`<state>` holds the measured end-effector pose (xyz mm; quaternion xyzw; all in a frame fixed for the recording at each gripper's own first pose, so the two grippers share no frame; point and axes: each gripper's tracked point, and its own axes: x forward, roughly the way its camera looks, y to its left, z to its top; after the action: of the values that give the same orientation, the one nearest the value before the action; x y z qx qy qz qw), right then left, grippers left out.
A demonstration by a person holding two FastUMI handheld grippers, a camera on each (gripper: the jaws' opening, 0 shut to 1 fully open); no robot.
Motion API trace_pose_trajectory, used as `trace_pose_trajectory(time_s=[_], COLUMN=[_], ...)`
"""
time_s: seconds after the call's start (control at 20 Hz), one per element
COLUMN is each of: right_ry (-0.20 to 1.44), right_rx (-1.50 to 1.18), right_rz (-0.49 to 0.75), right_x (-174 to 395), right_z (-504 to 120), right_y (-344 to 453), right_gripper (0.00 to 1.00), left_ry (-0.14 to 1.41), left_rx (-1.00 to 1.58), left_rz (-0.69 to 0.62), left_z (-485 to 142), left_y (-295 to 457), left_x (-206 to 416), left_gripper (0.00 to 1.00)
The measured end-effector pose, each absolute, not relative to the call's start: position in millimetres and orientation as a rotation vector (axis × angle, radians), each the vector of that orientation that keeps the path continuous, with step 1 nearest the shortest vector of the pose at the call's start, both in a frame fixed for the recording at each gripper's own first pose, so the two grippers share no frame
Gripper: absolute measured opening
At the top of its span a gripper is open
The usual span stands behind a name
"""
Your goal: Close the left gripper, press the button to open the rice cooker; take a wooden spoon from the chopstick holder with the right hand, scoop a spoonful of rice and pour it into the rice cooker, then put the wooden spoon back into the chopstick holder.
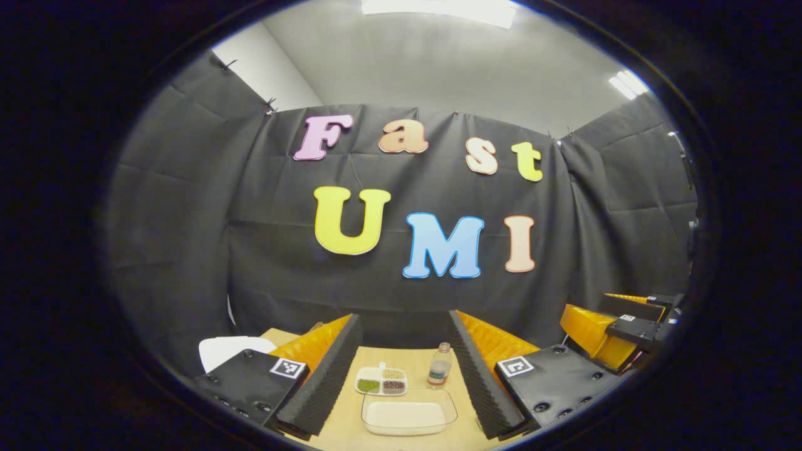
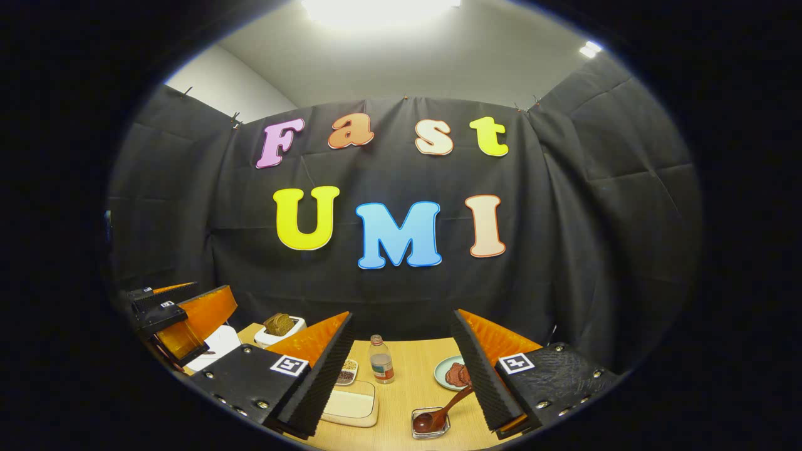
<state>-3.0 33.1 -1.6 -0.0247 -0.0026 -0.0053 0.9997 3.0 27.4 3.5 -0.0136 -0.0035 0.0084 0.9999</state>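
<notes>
Rice cooker off at the left, both grippers held wide

Rice cooker (image 2: 216, 346) shows white at the table's (image 2: 413, 357) left edge, behind the left gripper (image 2: 182, 316). Rice tray (image 1: 408, 413) lies between the left gripper's (image 1: 401, 369) wide-apart fingers, untouched. Right gripper (image 2: 401, 369) gapes empty above the wooden spoon (image 2: 442, 413) resting in a small dish (image 2: 430, 425).

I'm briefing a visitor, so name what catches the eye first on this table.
Between the open left gripper fingers, a clear tray of rice lies nearest, a divided dish of grains behind it. By the open right gripper, a wooden spoon rests in a glass holder, near a bottle.
</notes>
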Motion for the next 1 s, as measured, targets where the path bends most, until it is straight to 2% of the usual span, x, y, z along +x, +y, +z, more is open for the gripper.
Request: trace_pose_trajectory(time_s=[0.7, 0.75, 0.85, 0.95, 1.0], right_ry=[0.014, 0.018, 0.027, 0.039, 0.042], right_rx=[-0.060, -0.061, -0.062, -0.066, -0.070], right_rz=[0.008, 0.011, 0.016, 0.021, 0.023], right_x=[5, 6, 8, 10, 11], right_z=[-11, -13, -17, -21, -23], right_y=[40, 40, 42, 42, 43], right_gripper=[0.95, 0.95, 0.95, 0.95, 0.95], left_ry=[0.040, 0.058, 0.093, 0.138, 0.156], left_rx=[-0.037, -0.044, -0.065, -0.098, -0.110], left_rz=[0.083, 0.098, 0.144, 0.173, 0.198], left_z=[-17, -24, -37, -54, -59], left_y=[76, 86, 111, 133, 149], left_x=[12, 13, 14, 11, 12], left_gripper=[0.96, 0.90, 0.68, 0.36, 0.23])
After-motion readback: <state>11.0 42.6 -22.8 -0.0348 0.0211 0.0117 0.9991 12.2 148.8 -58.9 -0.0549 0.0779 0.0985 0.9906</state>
